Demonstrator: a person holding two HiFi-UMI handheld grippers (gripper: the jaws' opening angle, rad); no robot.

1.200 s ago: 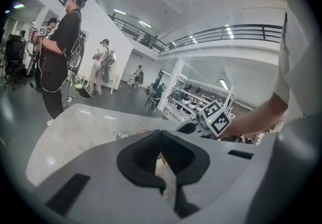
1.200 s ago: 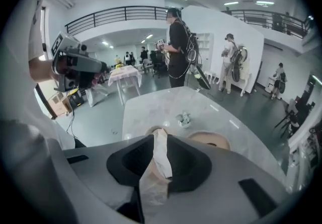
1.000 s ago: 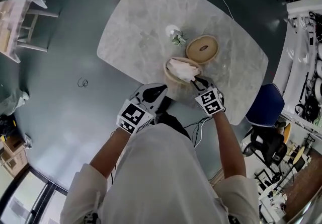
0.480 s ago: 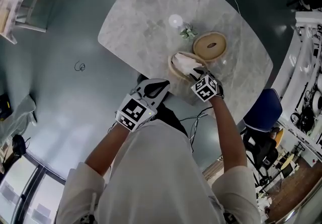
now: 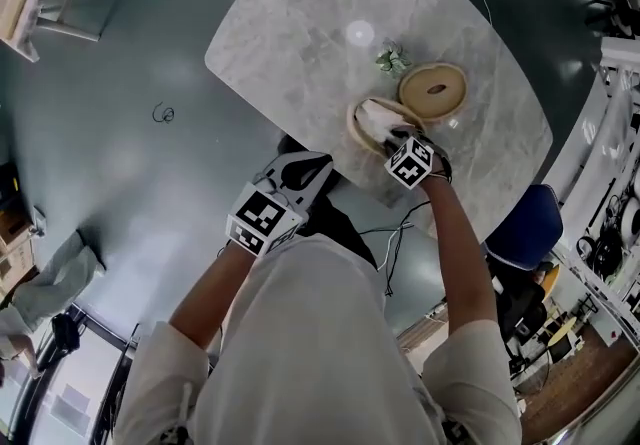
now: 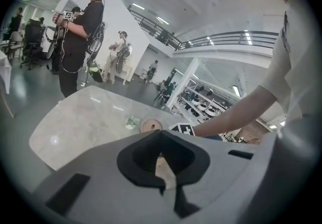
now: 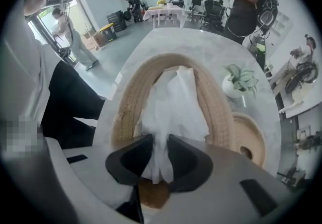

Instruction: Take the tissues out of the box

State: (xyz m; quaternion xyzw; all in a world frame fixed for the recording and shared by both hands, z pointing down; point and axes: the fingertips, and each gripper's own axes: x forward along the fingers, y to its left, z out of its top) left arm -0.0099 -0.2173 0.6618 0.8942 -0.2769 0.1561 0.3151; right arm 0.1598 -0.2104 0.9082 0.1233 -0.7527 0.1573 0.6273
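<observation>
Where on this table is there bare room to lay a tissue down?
The table is bare across its wide left half, from the plant and box out to its edge. So is a strip right of the lid. Plant, lid and box crowd together toward the right.

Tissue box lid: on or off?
Off. The lid lies on the table beside the box, and tissues show in its open top.

Round woven box [image 5: 354,129] at the person's edge of the grey marble table [image 5: 290,43].
White tissues [image 5: 376,117] sit in it; the round wooden lid [image 5: 432,90] lies just beside it, behind and to the right, with a small potted plant [image 5: 392,59] behind both.
</observation>
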